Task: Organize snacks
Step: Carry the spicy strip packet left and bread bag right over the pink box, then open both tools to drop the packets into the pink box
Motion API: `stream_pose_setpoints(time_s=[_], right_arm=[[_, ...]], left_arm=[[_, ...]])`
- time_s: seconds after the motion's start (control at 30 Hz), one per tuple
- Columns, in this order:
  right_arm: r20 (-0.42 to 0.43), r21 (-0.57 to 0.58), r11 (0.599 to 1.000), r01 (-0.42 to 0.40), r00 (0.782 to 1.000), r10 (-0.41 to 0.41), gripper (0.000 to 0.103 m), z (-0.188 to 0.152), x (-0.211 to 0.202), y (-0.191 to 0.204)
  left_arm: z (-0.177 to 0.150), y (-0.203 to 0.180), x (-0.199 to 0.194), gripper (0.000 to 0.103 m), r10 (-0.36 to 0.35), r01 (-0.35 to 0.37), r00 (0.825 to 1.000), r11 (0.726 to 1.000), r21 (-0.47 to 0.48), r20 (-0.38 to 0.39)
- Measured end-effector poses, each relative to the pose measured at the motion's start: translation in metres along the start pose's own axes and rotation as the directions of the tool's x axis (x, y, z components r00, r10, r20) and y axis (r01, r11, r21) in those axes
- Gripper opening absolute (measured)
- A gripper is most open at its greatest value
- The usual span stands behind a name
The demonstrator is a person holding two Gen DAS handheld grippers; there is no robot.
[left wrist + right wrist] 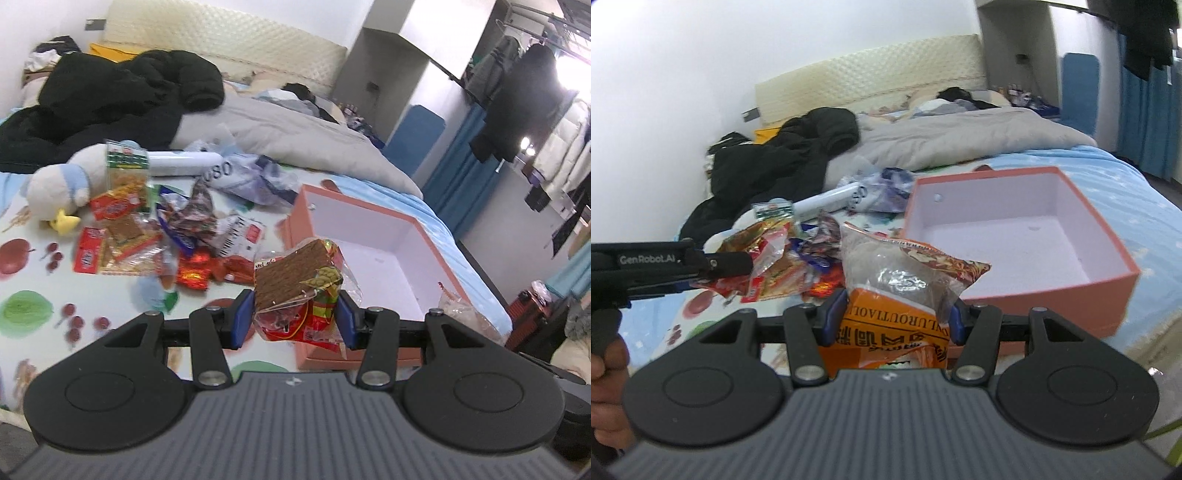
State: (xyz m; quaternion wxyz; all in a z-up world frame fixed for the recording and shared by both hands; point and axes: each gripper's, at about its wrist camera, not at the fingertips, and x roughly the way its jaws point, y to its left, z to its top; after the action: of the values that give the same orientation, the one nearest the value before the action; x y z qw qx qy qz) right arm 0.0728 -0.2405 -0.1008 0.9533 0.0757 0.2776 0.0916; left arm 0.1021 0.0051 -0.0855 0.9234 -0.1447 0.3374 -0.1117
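Between the left gripper's [295, 319] blue pads sits a pinched red snack packet [299, 291], beside the orange box [413, 221]. The right gripper [892, 319] clamps an orange snack bag [897, 295].

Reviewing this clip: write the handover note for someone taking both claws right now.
Left claw: shut on a red snack pack, held up near the orange box.
Right claw: shut on an orange snack bag, also lifted, just short of the box.
Box: open on the bed, looks empty in both views.
Left to do: drop both packs in, then clear the snack pile beside the plush toy.
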Motion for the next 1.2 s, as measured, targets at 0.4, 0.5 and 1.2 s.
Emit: stream_pose_setpoints(time_s=[0.4,0.5,1.2], right_arm=[[-0.015,0.06,0.997,0.057,0.998,-0.056,0.057,0.01,0.02,-0.039],[-0.026,0.068,0.996,0.059,0.998,-0.058,0.057,0.016,0.031,-0.051],[-0.115,0.061,0.992,0.114,0.988,-0.106,0.057,0.059,0.142,-0.142]], left_arm=[[0.021,-0.045,0.061,0.053,-0.048,0.051,0.997,0.997,0.055,-0.067],[0.029,-0.057,0.083,0.053,-0.053,0.059,0.995,0.996,0.066,-0.086],[0.075,-0.119,0.267,0.054,-0.057,0.108,0.961,0.978,0.178,-0.269]])
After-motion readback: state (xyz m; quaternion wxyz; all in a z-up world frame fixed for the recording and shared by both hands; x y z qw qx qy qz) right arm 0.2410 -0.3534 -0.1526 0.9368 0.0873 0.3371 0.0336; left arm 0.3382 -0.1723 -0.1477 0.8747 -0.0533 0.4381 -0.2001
